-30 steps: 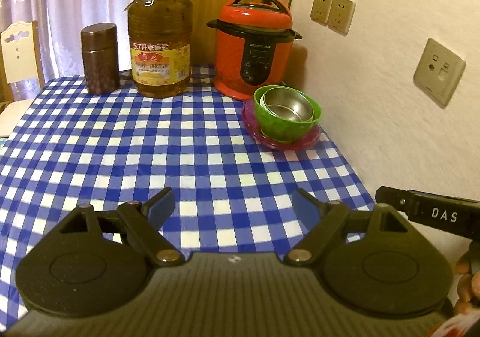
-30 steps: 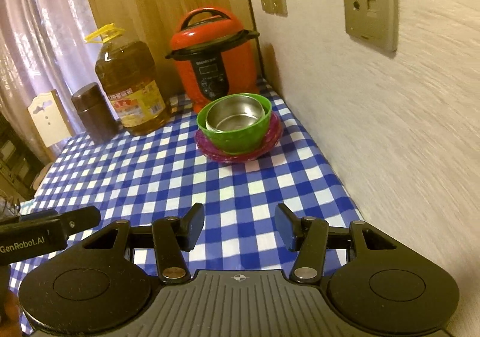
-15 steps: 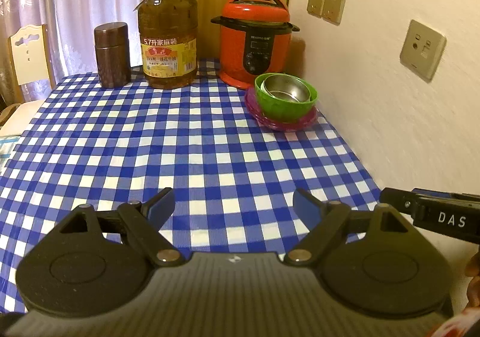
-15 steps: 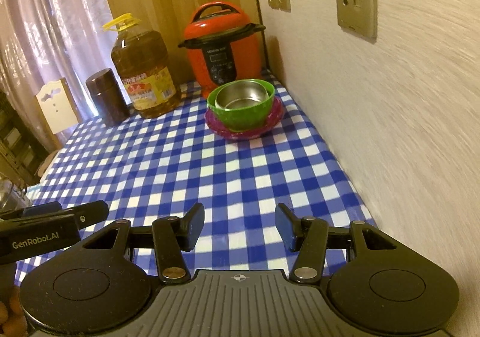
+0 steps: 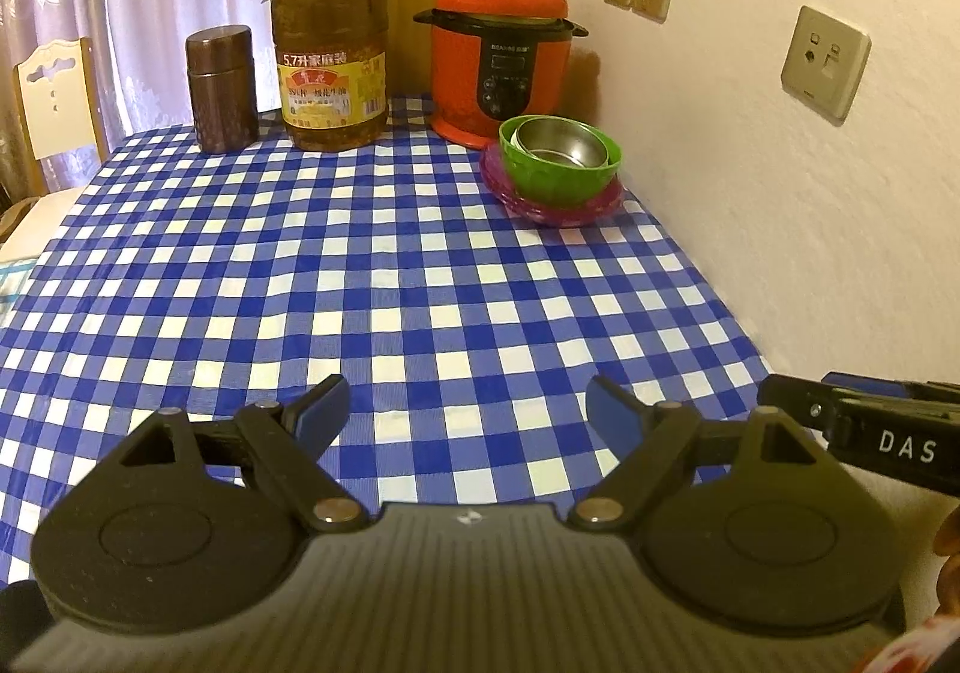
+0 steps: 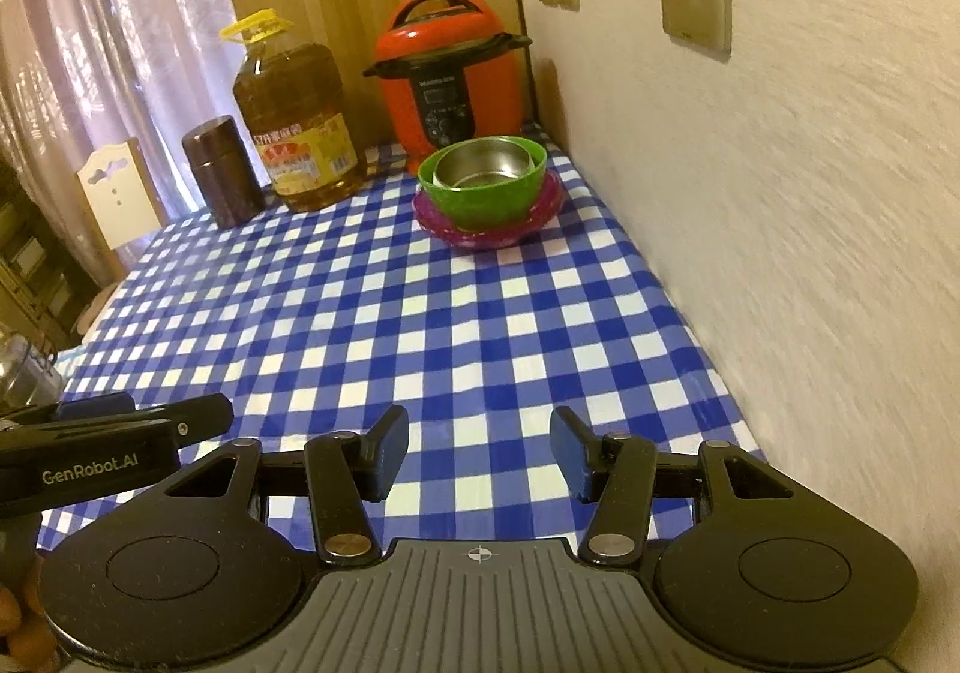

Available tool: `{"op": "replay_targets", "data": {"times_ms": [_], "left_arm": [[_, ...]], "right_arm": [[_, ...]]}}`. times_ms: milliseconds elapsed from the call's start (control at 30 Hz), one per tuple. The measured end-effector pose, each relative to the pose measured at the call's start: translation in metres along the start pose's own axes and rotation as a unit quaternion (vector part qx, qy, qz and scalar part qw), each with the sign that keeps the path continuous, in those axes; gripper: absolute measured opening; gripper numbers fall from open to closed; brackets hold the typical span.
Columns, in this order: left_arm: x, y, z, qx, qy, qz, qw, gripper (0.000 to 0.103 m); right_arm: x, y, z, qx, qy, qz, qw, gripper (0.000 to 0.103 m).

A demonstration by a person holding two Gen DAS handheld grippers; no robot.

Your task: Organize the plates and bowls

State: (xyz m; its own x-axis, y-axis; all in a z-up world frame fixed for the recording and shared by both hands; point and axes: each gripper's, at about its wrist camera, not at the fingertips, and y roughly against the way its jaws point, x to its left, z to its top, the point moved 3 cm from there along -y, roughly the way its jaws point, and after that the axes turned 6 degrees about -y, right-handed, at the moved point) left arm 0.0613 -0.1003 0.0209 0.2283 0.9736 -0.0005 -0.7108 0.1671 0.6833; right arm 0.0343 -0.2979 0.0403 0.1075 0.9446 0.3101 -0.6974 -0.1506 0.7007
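Observation:
A steel bowl (image 5: 561,145) (image 6: 483,166) sits nested in a green bowl (image 5: 564,178) (image 6: 486,199), which stands on a magenta plate (image 5: 591,208) (image 6: 480,236) at the far right of the table, close to the wall. My left gripper (image 5: 468,409) hangs open over the near part of the blue checked tablecloth (image 5: 336,265), far from the stack, with nothing between its fingers. My right gripper (image 6: 480,445) is open too, empty, above the cloth near the table's front right edge. Each gripper's side shows at the edge of the other's view.
Behind the stack stands a red pressure cooker (image 5: 501,49) (image 6: 453,79). A big oil bottle (image 5: 330,43) (image 6: 294,121) and a brown canister (image 5: 221,88) (image 6: 221,169) line the back edge. The wall (image 5: 780,181) runs along the right; a chair (image 5: 51,97) is at the far left.
Both grippers have drawn back from the stacked bowls toward the table's near edge, so the stack looks smaller and farther. Both stayed open and empty.

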Motion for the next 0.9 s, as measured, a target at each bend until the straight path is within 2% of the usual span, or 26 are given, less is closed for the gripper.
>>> {"op": "replay_targets", "data": {"times_ms": [900], "left_arm": [[-0.0006,-0.0006,-0.0017,0.004,0.001,-0.002,1.0000,0.084]], "right_arm": [[-0.0034,-0.0019,-0.0019,0.001,-0.006,-0.003,1.000,0.052]]}}
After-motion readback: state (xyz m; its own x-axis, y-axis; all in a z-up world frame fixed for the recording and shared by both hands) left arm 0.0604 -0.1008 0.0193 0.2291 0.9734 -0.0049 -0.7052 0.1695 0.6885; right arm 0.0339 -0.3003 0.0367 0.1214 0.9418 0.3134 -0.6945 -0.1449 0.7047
